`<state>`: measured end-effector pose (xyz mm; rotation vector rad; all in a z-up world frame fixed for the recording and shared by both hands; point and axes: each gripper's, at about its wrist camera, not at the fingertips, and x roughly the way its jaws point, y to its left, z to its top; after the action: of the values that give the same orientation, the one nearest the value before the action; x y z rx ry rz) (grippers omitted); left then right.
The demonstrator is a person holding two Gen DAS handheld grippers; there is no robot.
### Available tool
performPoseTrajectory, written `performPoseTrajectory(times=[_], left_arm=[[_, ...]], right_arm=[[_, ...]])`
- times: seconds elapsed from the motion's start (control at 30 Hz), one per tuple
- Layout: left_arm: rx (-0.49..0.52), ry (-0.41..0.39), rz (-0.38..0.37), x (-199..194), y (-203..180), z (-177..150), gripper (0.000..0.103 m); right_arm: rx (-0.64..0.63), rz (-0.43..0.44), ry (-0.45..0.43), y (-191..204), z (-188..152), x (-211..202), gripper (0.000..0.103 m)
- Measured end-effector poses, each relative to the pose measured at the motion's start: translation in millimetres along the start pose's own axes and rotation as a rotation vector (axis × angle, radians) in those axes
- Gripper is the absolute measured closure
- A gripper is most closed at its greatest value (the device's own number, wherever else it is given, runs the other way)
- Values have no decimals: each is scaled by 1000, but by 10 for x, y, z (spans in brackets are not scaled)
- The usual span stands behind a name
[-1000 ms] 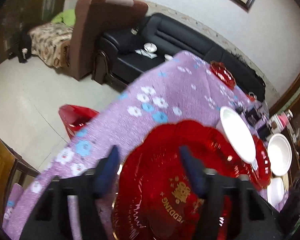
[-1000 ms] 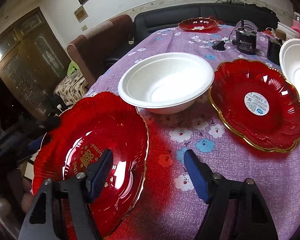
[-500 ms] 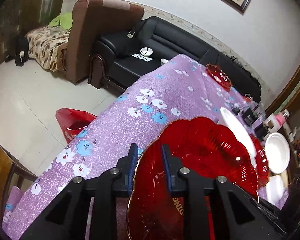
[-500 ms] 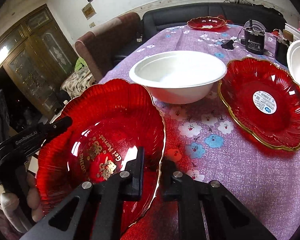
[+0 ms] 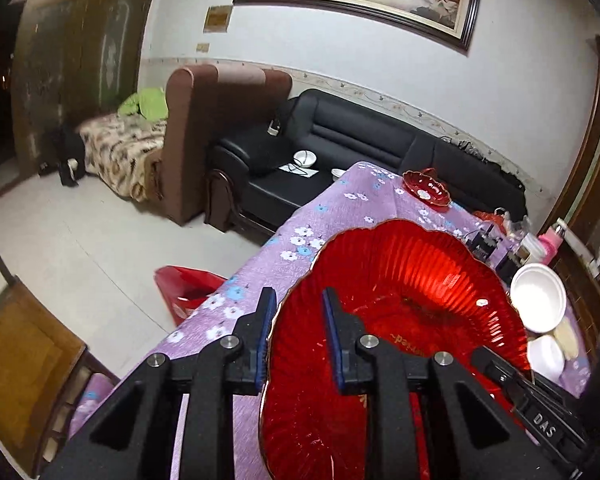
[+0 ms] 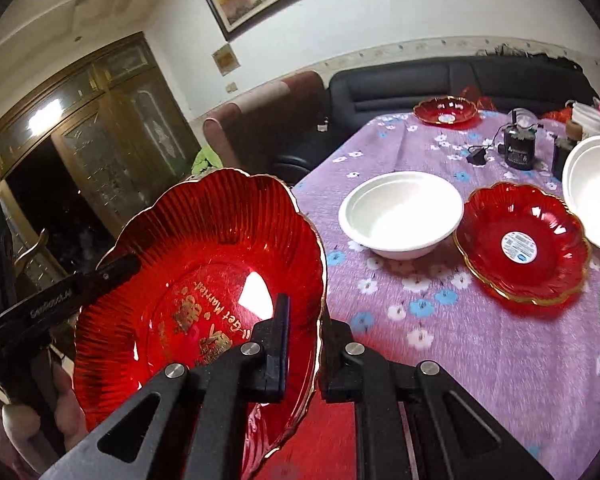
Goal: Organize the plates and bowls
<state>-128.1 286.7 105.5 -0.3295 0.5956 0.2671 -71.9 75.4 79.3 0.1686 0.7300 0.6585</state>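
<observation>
1. Claws first: the left claw [image 5: 298,334] was closed on one edge of the red plate [image 6: 204,280], its pads pinching the rim, and the right claw [image 6: 302,344] was clamped on the opposite edge in the same way.
2. Both claws' jaws had just been closing, with the plate's rim between them.
3. The plate was tilted and seemed clear of the desk [image 6: 480,360] at its near end, carried by both claws at once.
4. Gold lettering showed in the plate's centre.
5. Little of the task looked done: nothing was stacked yet that I could make out for certain.
6. A white bowl [image 6: 400,212] sat alone mid-desk.
7. A second red plate [image 6: 520,240] lay just beside it, a sticker at its centre.
8. Another white bowl [image 6: 592,188] stood at the right edge; it may have been a nested pair, but that was unclear.
9. A third red plate [image 6: 446,110] rested at the far end, well apart from the rest.
10. What was left, in my judgement: set the held plate with its fellows, gather the far one, and nest the bowls together.
</observation>
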Motion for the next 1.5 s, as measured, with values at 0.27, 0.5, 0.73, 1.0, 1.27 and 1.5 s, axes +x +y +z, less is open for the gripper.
performPoseTrajectory(times=[0.27, 0.5, 0.73, 1.0, 1.27, 1.5], left_arm=[[37, 122, 34, 423, -158, -96, 80], [94, 232, 71, 952, -261, -213, 77], [91, 219, 37, 826, -280, -229, 57], [75, 92, 72, 118, -331, -175, 35], [161, -182, 232, -774, -707, -283, 17], [256, -248, 225, -1222, -931, -341, 17]], right_arm=[[20, -65, 88, -178, -144, 104, 89], [70, -152, 163, -458, -199, 404, 88], [97, -178, 162, -582, -231, 478, 73], [103, -190, 64, -469, -146, 58, 44], [176, -158, -96, -383, -260, -697, 40], [166, -219, -258, -354, -317, -1366, 38]])
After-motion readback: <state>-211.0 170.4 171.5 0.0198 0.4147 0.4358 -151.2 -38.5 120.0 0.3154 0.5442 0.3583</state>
